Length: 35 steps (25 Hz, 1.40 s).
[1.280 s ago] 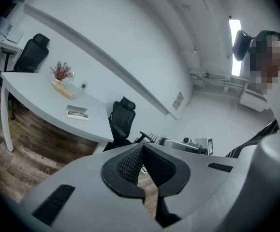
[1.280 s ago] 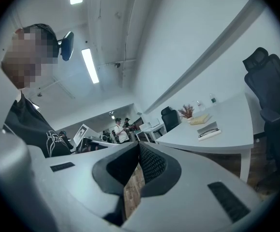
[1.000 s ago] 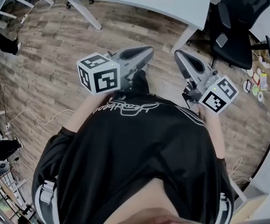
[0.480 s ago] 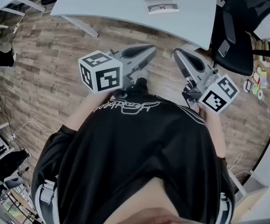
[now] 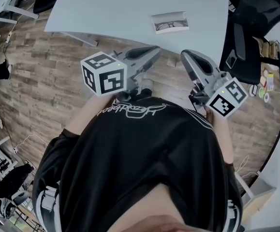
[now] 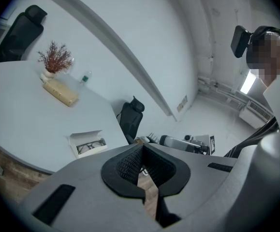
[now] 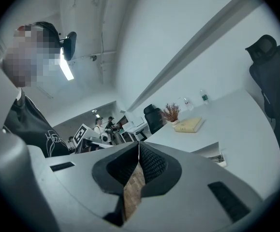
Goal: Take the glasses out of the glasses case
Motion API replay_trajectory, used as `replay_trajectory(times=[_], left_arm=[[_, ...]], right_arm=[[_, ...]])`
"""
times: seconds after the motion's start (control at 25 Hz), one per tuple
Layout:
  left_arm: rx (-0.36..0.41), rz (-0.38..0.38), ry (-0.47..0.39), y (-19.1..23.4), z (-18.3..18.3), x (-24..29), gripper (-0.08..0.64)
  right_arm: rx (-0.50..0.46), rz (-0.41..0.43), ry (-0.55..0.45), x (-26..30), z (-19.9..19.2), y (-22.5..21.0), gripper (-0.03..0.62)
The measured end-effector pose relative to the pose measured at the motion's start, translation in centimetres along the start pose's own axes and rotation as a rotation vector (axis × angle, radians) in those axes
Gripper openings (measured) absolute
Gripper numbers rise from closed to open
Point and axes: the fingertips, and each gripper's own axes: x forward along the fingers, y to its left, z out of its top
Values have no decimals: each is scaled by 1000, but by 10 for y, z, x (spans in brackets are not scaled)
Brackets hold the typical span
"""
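A white glasses case lies open on the pale table, with dark-framed glasses inside it. Both grippers hang over the wooden floor short of the table's near edge, close to the person's chest. My left gripper is shut and empty, and it points at the table. My right gripper is likewise shut and empty. The left gripper view shows the case and the glasses to the left beyond the closed left gripper. In the right gripper view, the case peeks out behind the right gripper.
A black office chair stands right of the table. A beige box, a dried plant and a small bottle sit at the table's far side. Small items lie at the right edge of the floor.
The table and the case have come nearer and lower in the head view as the person stepped toward them. Both grippers stayed shut in front of the chest.
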Motion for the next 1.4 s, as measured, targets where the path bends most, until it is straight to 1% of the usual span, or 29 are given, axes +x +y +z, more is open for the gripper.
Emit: replay_trajectory(times=[0.16,0.36,0.72,0.96,1.16,1.4], left_arm=[[-4,-17,10,25,18,7,6],[-6,-29,27,46,30,11,6],[-19,-26,26,61,29,17,6],[-25,-2,14,69,33,25,6],[-37,25,7,79,37,32,6],[-59,51,8,91,44,44,6]], right_arm=[[-15,-19,7,24,11,-19,9],[-23,-43,4,45,18,-33,9],[-39,-67,13,51,14,-46,11],[-44,-57,26,53,14,-61,11],[-43,-29,44,63,15,-76,11],[-54,-5,82,75,19,-95,11]])
